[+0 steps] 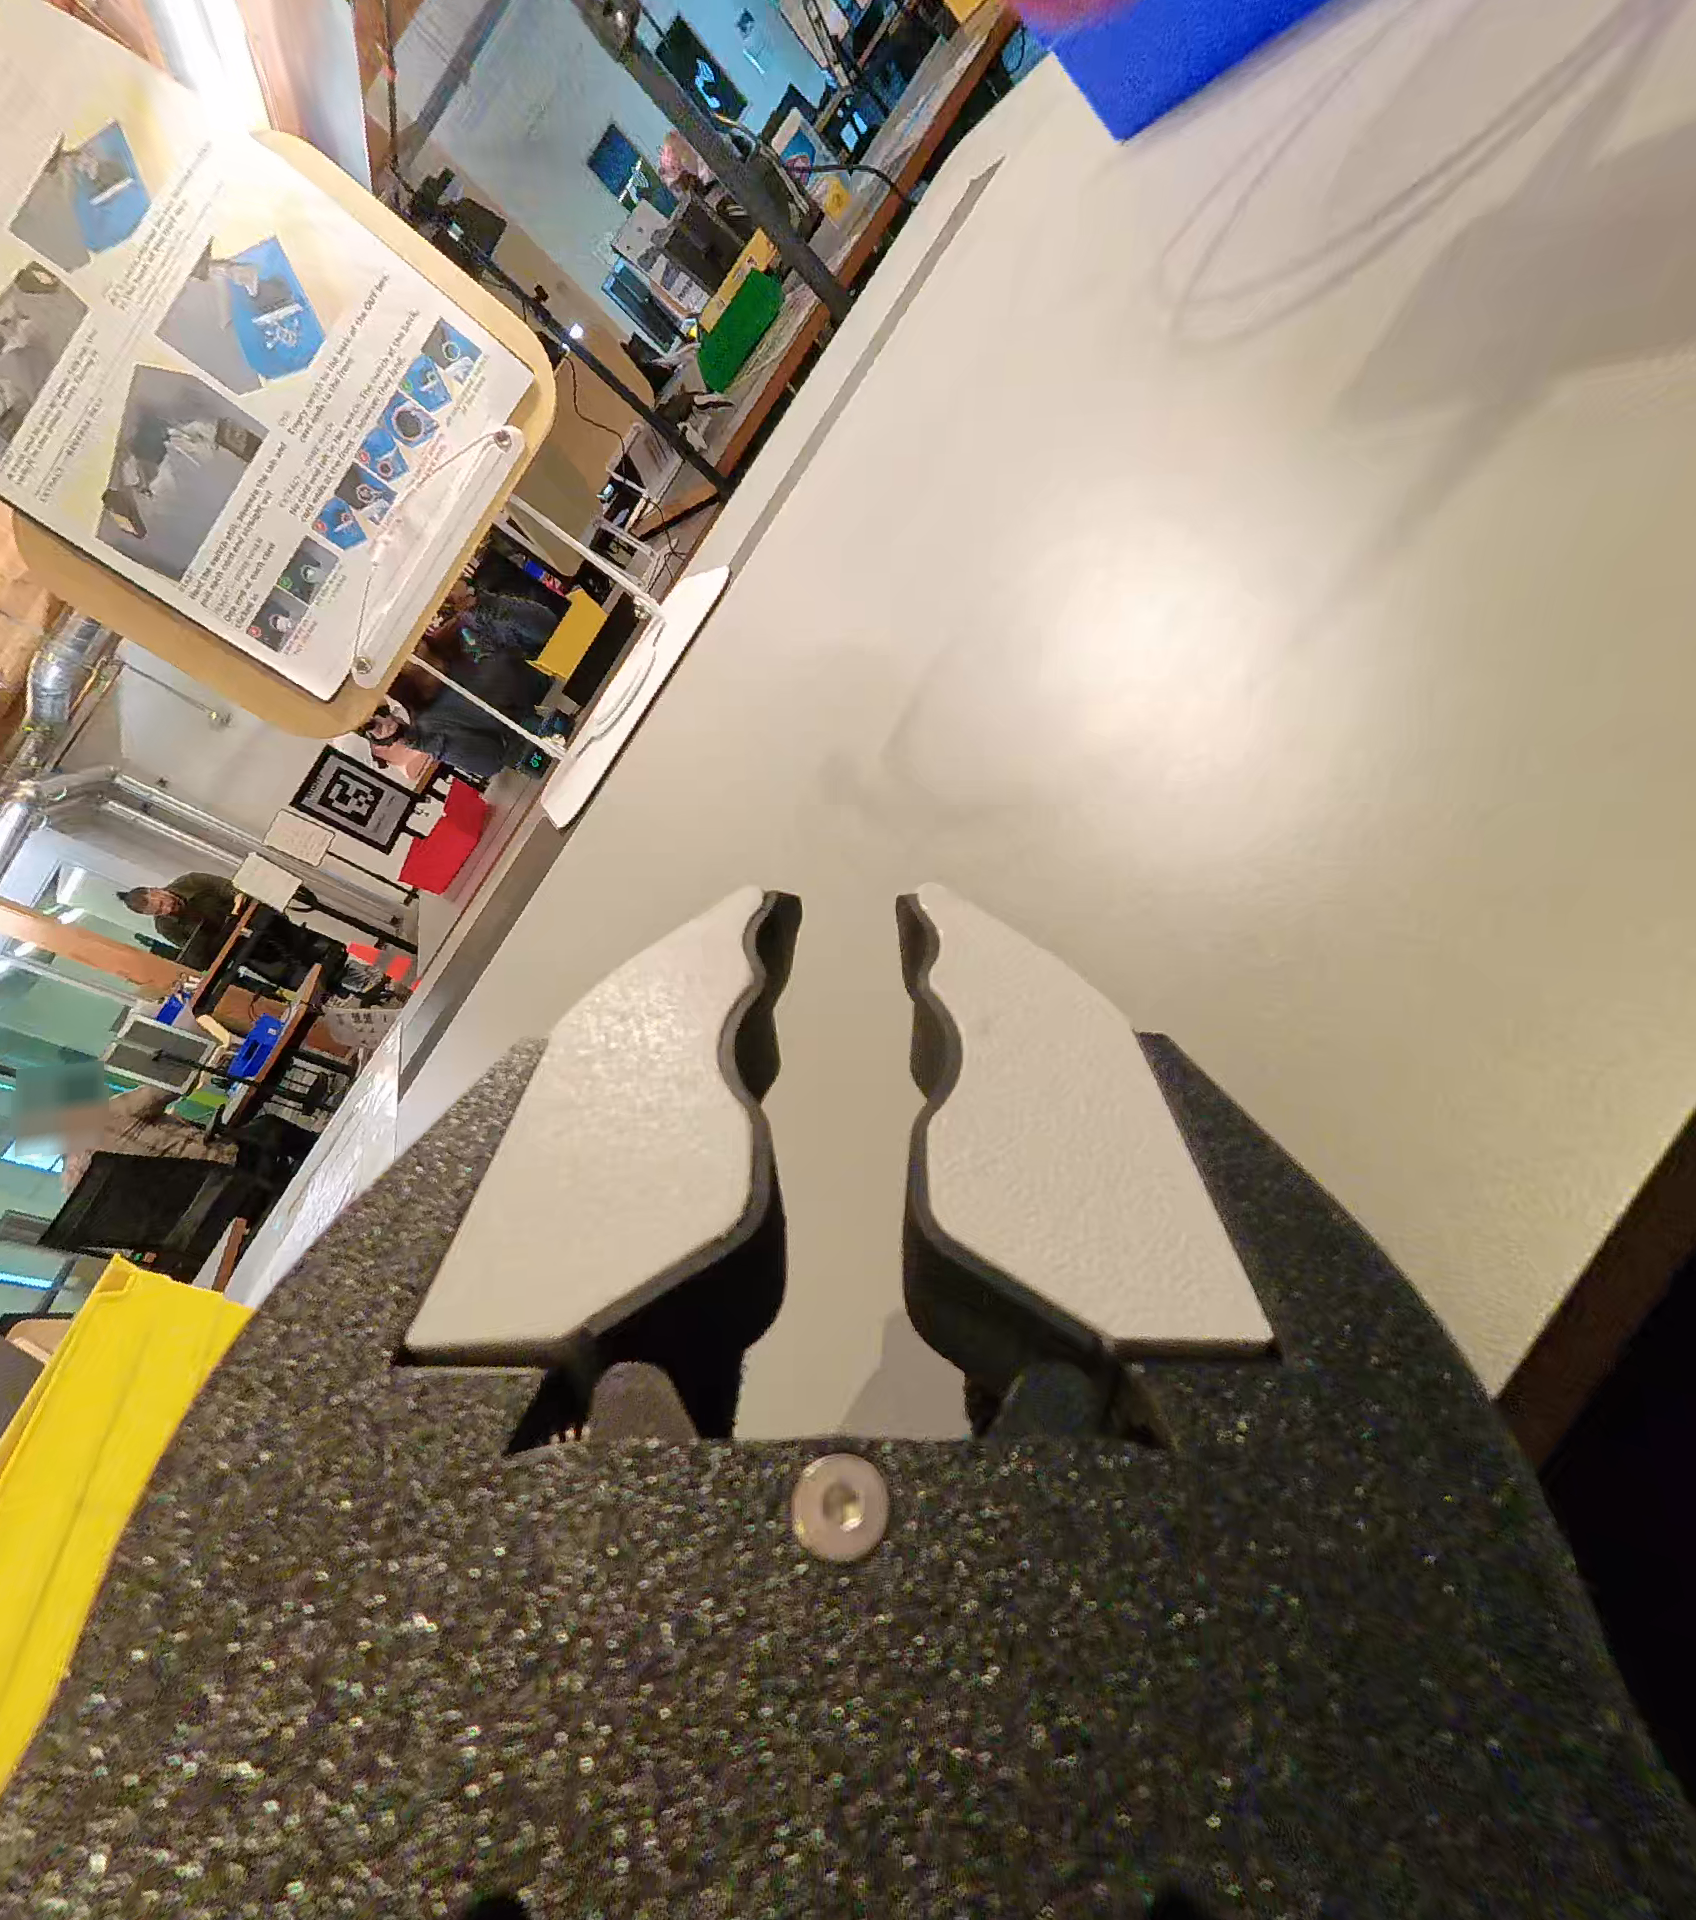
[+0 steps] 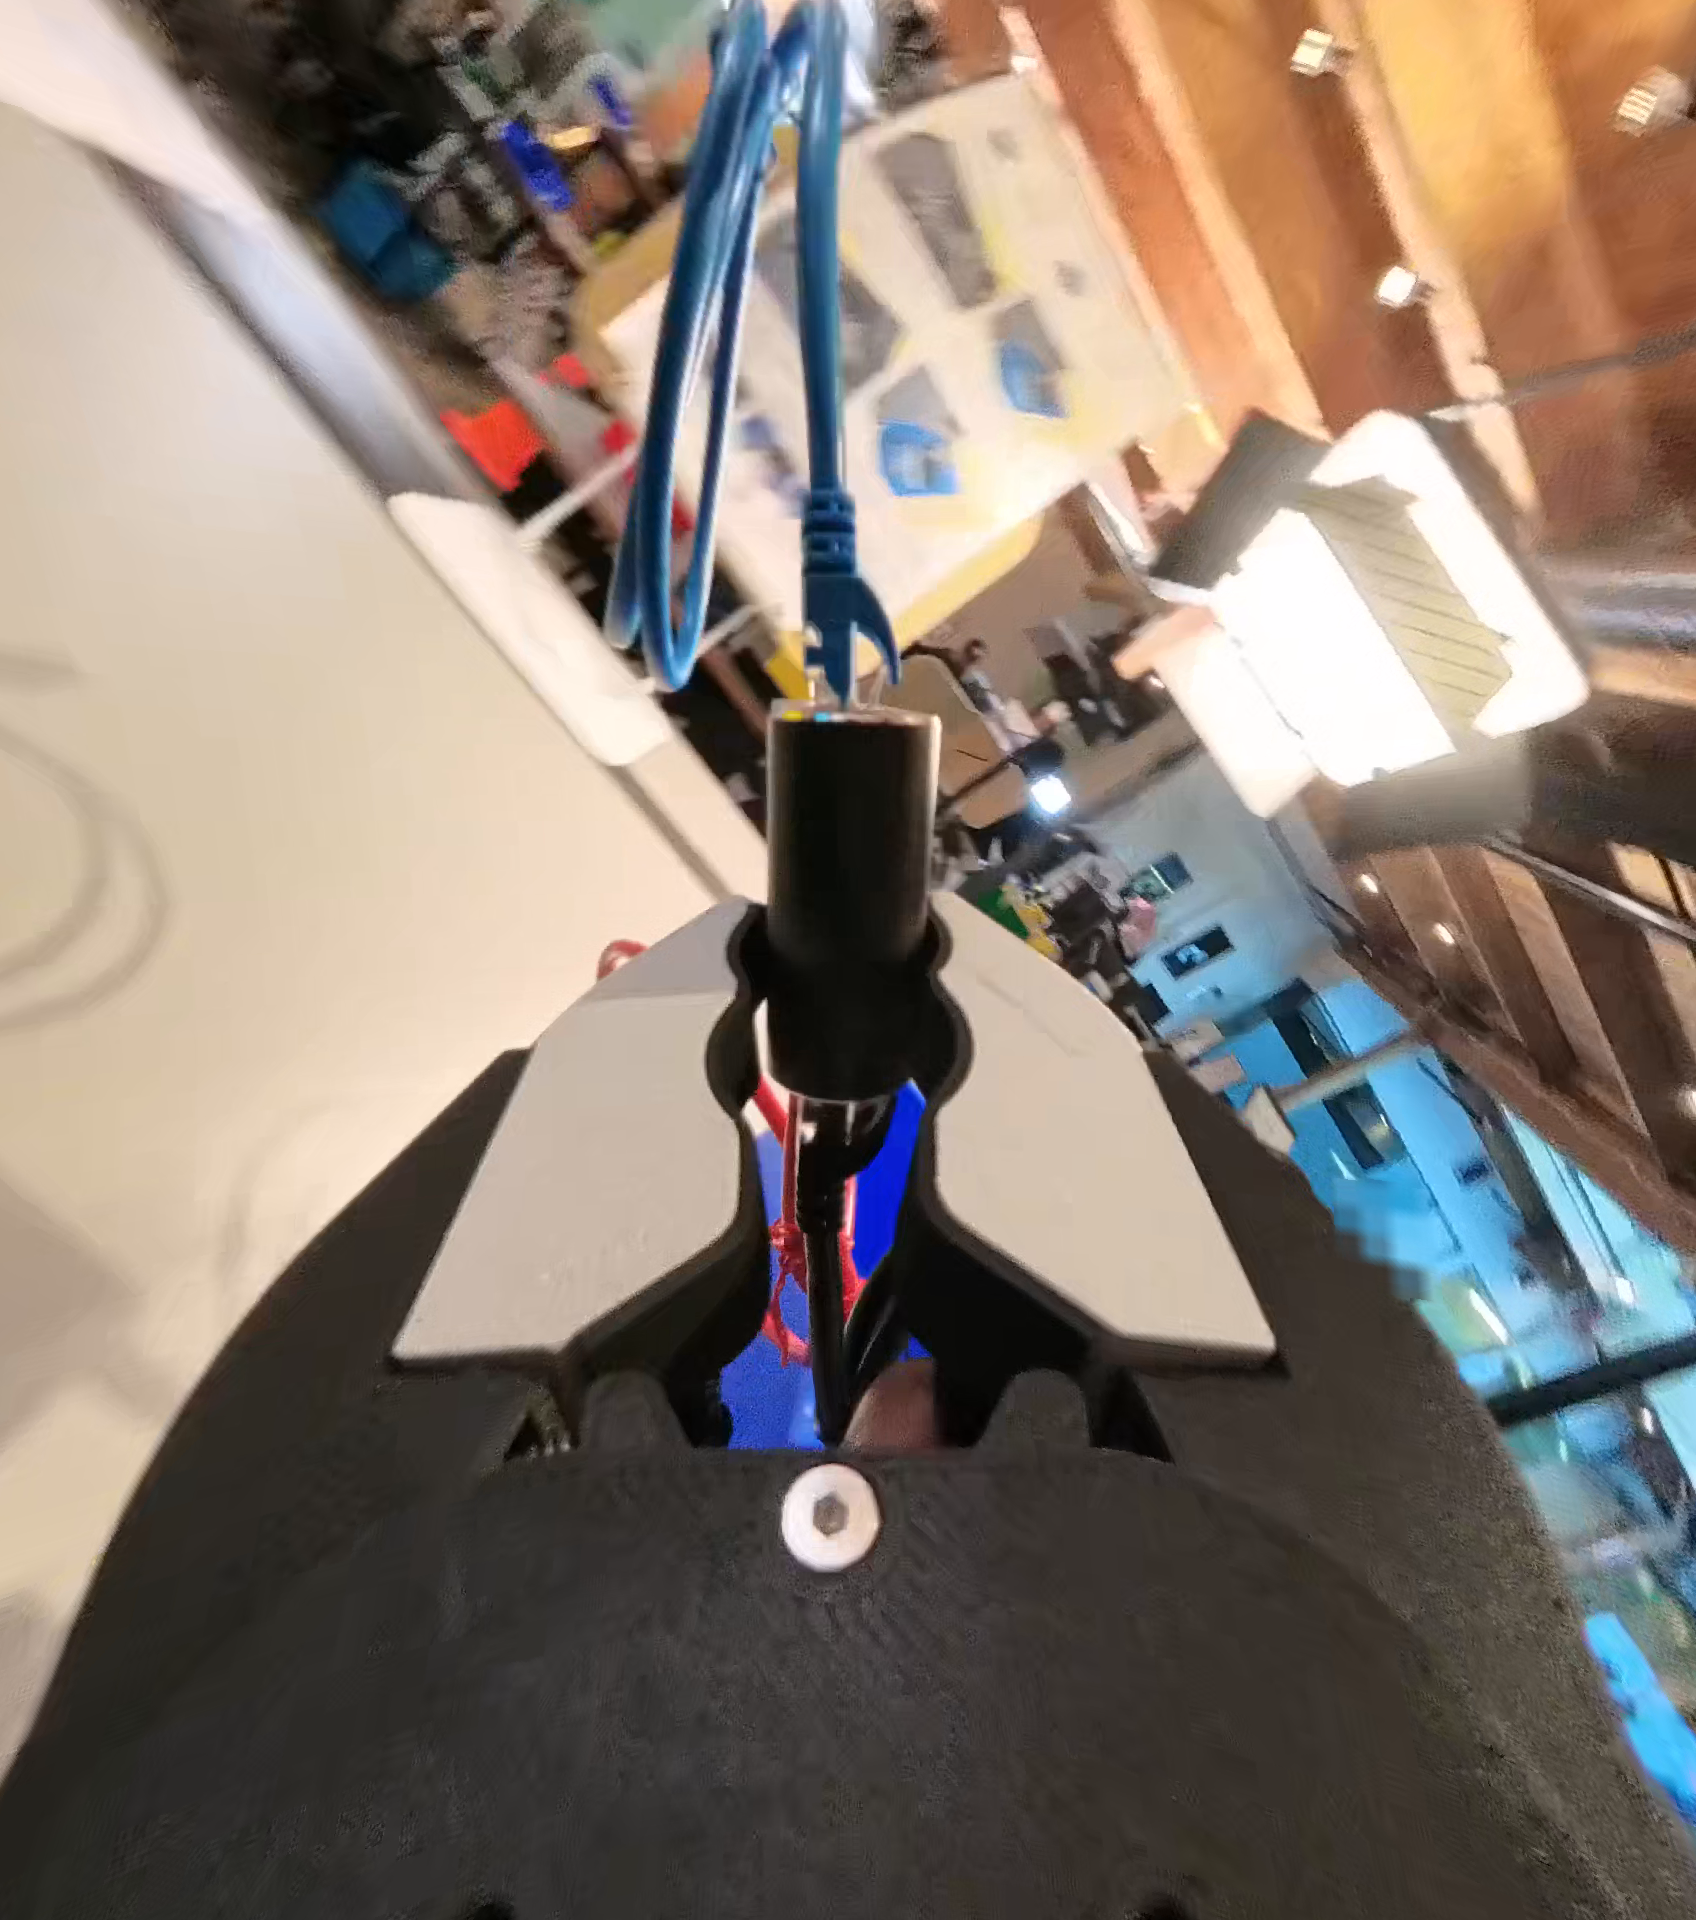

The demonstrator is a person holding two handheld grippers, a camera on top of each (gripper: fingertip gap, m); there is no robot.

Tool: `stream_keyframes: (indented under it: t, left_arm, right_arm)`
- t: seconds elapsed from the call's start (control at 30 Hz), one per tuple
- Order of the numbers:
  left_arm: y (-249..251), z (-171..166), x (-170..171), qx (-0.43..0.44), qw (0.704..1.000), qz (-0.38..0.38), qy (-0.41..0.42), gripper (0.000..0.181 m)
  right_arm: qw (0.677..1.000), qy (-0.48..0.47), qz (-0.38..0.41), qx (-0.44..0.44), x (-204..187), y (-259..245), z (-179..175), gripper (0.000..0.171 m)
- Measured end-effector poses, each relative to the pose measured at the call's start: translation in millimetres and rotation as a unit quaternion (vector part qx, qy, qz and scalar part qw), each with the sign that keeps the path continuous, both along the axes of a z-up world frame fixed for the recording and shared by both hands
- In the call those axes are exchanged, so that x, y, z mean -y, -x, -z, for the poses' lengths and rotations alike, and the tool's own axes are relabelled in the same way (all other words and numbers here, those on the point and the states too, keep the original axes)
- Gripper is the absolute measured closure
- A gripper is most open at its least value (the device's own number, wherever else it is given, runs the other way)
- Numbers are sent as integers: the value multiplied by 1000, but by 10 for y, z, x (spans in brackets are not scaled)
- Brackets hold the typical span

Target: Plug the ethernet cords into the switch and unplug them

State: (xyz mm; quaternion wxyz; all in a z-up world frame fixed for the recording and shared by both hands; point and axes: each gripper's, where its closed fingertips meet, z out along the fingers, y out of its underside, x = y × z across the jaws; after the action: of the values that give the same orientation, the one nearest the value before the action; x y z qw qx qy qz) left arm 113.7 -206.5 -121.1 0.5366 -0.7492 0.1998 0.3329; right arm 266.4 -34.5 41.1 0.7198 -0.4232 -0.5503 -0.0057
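**Q:** Black object in the right gripper — what is it doing there?

**A:** Its two grey-faced fingers are pinching a black, boxy body, the switch, which is standing out past the fingertips. A blue ethernet cord is plugged into the far end of it, and the rest of that cord is hanging in loops beyond. A black cable is running back from the near end of the switch, between the fingers. Something red and a blue surface are showing through the gap below; the red thing is too blurred to identify.

**Q:** And the left gripper?

**A:** It is gripping nothing. Its fingers are sitting slightly apart, with bare table showing between them.

**Q:** Where is it hovering?

**A:** It is pointing across a pale, off-white table. A blue mat is lying at the far end, blurred. A faint looping trace is showing near it; I cannot tell whether it is a cord or a shadow. A printed instruction sheet on a light wooden board is standing to the left, with a busy workshop behind it.
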Motion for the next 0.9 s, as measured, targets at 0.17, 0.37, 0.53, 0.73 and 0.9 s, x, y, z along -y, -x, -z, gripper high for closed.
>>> stream_keyframes:
  t: [0.17, 0.37, 0.53, 0.73, 0.9]
  left_arm:
    - [0, -12, 4, 1, 1000, 1, -4, 162]
    - [0, 52, -19, -24, 1000, -7, 14, 162]
    - [1, 70, -24, -34, 999, -10, 18, 163]
    - [10, 76, -27, -32, 999, -11, 21, 163]
    - [7, 86, -30, -28, 999, -9, 25, 162]
  right_arm:
    - [991, 33, 101, -85, -601, -662, -605, 145]
    - [977, 83, 167, -105, -1175, -1150, -466, 146]
    - [967, 162, 180, -75, -1607, -1049, 134, 146]
    - [955, 232, 174, -56, -1838, -772, 652, 139]
    - [960, 207, 173, -76, -1697, -760, 514, 133]
